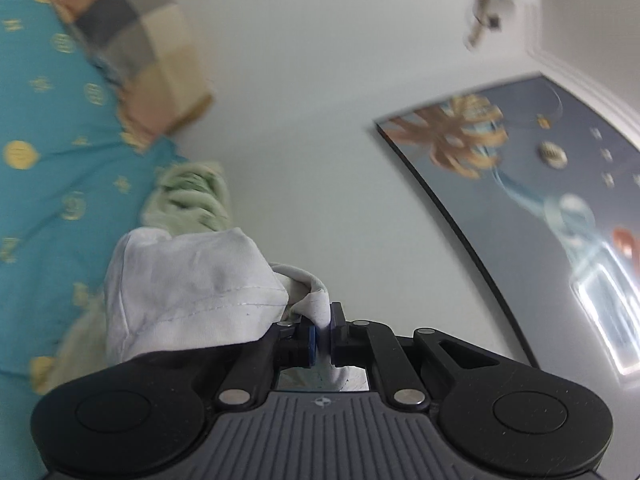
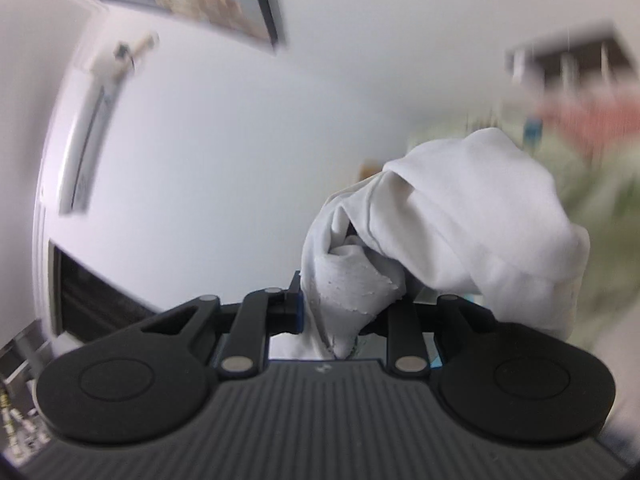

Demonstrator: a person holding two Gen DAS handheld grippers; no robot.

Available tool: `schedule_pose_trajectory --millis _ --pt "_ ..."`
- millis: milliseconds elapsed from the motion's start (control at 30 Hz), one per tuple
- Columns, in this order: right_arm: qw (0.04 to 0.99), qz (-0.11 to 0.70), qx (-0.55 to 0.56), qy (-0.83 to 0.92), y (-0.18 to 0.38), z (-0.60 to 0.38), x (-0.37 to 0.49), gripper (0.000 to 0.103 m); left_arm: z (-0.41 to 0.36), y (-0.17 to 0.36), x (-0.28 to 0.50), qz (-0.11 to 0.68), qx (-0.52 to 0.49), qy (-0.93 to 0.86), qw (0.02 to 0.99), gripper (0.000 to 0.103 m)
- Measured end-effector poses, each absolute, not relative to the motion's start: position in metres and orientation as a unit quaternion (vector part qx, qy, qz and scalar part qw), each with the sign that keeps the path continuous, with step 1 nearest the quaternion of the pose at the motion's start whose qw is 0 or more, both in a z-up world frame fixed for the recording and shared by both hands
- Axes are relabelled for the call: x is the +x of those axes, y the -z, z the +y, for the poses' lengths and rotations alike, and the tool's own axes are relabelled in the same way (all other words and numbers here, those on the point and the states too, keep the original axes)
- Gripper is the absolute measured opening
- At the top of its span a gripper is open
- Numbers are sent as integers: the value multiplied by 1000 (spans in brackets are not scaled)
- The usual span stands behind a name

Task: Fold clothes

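Note:
A white garment (image 1: pixel 192 292) hangs bunched to the left of my left gripper (image 1: pixel 325 330), which is shut on a fold of its edge. In the right wrist view the same white garment (image 2: pixel 460 216) drapes up and to the right, and my right gripper (image 2: pixel 340 312) is shut on a crumpled corner of it. Both cameras are tilted up at a pale wall, so the cloth is lifted in the air. The right finger of the right gripper is hidden behind the fabric.
A teal bedspread with gold motifs (image 1: pixel 48 160), a checked pillow (image 1: pixel 132 52) and a crumpled green cloth (image 1: pixel 192 200) lie at the left. A framed picture (image 1: pixel 532 192) hangs on the wall. Blurred green bedding (image 2: pixel 600 208) and a dark shelf (image 2: pixel 568 56) show at the right.

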State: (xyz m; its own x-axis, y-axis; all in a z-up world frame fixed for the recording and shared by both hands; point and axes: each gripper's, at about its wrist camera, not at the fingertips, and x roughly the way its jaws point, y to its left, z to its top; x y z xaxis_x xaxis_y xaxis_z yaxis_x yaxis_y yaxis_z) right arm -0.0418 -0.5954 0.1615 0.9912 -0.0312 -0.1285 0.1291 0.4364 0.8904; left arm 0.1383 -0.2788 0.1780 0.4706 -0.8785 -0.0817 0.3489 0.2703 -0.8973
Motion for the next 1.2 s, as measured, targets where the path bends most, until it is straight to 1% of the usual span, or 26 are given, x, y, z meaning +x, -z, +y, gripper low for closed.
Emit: schedule_pose_trajectory --millis 33,100,167,200,300,400,500,567,600,733,767,800,833,867,900,933,967,1000,1067,1100,1133,1200 --pt "851 34 521 59 -166 -612 -48 25 -306 -178 138 304 -429 428 735 6" --pt "856 25 509 88 -162 -642 -62 25 -358 -159 147 315 -413 446 729 6" --pt "858 33 498 120 -139 -662 -70 25 -409 -136 158 328 -397 464 721 6" --pt "858 38 493 137 -125 -672 -74 25 -421 -121 157 339 -388 468 718 6" --pt "852 77 482 187 -78 -691 -83 25 -435 -70 146 376 -360 472 712 6" --pt "827 126 505 210 -24 -694 -92 25 -449 -20 135 413 -331 474 704 6" --pt "822 125 515 206 5 -689 -103 25 -463 31 124 449 -301 476 694 7" --pt "830 126 502 209 4 -683 -101 25 -465 41 121 448 -278 478 703 8" --pt "833 131 493 215 1 -680 -98 28 -464 43 119 444 -266 478 709 11" --pt "826 154 484 243 -7 -673 -92 33 -467 26 118 431 -221 463 743 35" --pt "824 157 486 245 -8 -673 -98 36 -467 19 118 426 -214 465 747 40" --pt "825 161 483 247 -9 -670 -108 41 -465 13 118 419 -206 467 751 49" --pt "828 164 475 250 -12 -665 -117 43 -461 5 115 411 -196 469 756 55" --pt "832 167 464 254 -17 -658 -123 45 -456 -3 112 402 -184 472 763 57" --pt "837 171 452 256 -22 -651 -131 45 -452 -11 108 393 -172 474 769 61" --pt "843 173 440 256 -29 -642 -139 45 -446 -19 102 384 -162 476 775 69" --pt "850 174 427 255 -36 -633 -146 45 -435 -31 91 375 -152 477 780 73" --pt "856 175 414 254 -42 -625 -152 45 -424 -41 80 366 -143 478 785 79" --pt "869 175 387 255 -57 -604 -166 45 -405 -60 59 343 -120 483 796 81" --pt "875 175 371 256 -64 -594 -171 45 -396 -69 48 332 -106 484 803 85" --pt "882 175 355 257 -71 -583 -176 45 -387 -78 36 320 -92 485 809 92" --pt "896 172 318 258 -85 -559 -186 45 -367 -97 12 296 -68 485 820 100"
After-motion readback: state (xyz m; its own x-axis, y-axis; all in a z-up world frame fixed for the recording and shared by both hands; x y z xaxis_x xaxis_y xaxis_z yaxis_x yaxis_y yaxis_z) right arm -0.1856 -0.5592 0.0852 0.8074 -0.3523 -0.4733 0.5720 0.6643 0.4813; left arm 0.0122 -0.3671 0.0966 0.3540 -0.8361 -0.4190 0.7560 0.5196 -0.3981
